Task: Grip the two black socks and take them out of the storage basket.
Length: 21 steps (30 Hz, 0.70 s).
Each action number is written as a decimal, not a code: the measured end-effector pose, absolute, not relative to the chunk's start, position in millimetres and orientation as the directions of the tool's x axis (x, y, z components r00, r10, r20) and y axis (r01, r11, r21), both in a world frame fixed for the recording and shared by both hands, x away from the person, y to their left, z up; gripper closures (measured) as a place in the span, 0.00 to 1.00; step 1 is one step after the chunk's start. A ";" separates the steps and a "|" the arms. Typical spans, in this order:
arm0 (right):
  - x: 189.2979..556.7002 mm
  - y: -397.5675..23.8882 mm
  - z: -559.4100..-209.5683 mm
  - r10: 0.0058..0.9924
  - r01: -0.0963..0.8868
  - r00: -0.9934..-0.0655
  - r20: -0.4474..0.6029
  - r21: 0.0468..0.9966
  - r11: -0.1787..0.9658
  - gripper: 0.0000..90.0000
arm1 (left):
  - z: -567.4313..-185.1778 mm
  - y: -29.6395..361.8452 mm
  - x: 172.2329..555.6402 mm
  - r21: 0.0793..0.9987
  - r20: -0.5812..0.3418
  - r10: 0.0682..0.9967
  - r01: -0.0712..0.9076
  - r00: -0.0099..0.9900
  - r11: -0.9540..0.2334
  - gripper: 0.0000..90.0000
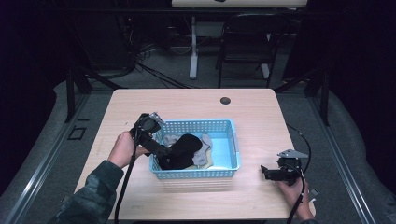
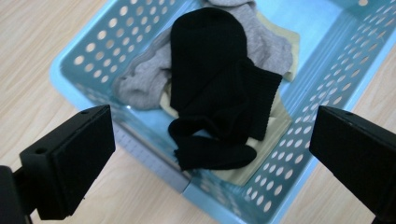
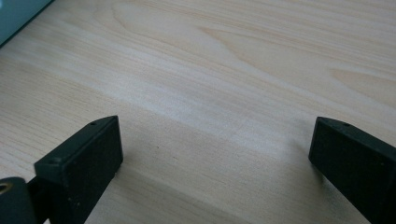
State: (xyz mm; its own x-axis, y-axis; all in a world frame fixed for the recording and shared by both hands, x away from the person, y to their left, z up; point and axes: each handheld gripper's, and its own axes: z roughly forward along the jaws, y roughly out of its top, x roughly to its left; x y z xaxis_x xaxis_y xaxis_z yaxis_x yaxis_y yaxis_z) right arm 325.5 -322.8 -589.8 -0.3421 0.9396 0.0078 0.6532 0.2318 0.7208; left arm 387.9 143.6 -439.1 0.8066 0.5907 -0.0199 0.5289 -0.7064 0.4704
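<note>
Dark floor and a black folding chair lie beyond a pale wooden table, which has a small round hole near its far edge. On the table stands a light-blue perforated plastic basket. The left gripper, held in the person's left hand, reaches over the basket's left wall; in the left gripper view its jaws stand wide apart with nothing between them, poised above the heap inside. That heap is a black sock, folded and crumpled, lying on top of a grey sock and a pale yellowish cloth, all bunched toward the basket's left end while its right end shows bare blue floor. The right gripper sits low over the table to the right of the basket, well apart from it, held in the right hand. Its jaws are also spread wide over bare wood, gripping nothing.
</note>
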 end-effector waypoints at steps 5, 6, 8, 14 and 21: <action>325.4 -322.8 -589.7 0.940 0.654 -0.342 0.008 0.720 0.232 0.03 | -450.4 131.8 388.7 0.428 -0.007 0.564 0.512 0.826 -0.745 0.01; 325.5 -322.8 -589.8 0.939 0.653 -0.343 0.008 0.721 0.232 0.03 | -452.3 129.7 388.7 0.417 -0.006 0.559 0.510 0.829 -0.752 0.01; 325.5 -322.9 -589.8 0.939 0.653 -0.343 0.008 0.721 0.232 0.03 | -455.8 125.0 388.2 0.397 0.003 0.542 0.497 0.840 -0.772 0.04; 325.4 -322.8 -589.8 0.940 0.653 -0.342 0.008 0.721 0.232 0.03 | -468.0 116.1 389.2 0.350 0.016 0.532 0.494 0.847 -0.796 0.19; 325.3 -322.7 -589.7 0.940 0.654 -0.342 0.008 0.721 0.231 0.03 | -484.4 101.8 392.9 0.279 0.056 0.527 0.494 0.848 -0.824 0.47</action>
State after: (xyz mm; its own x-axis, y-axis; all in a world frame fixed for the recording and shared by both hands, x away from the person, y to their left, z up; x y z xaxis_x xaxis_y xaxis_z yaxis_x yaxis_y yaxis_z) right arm 325.3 -322.7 -589.7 -0.3417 0.9398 0.0082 0.6537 0.2314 0.7205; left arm 392.9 101.8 -484.4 0.8479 0.5272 0.0560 0.4938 -0.8237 0.2787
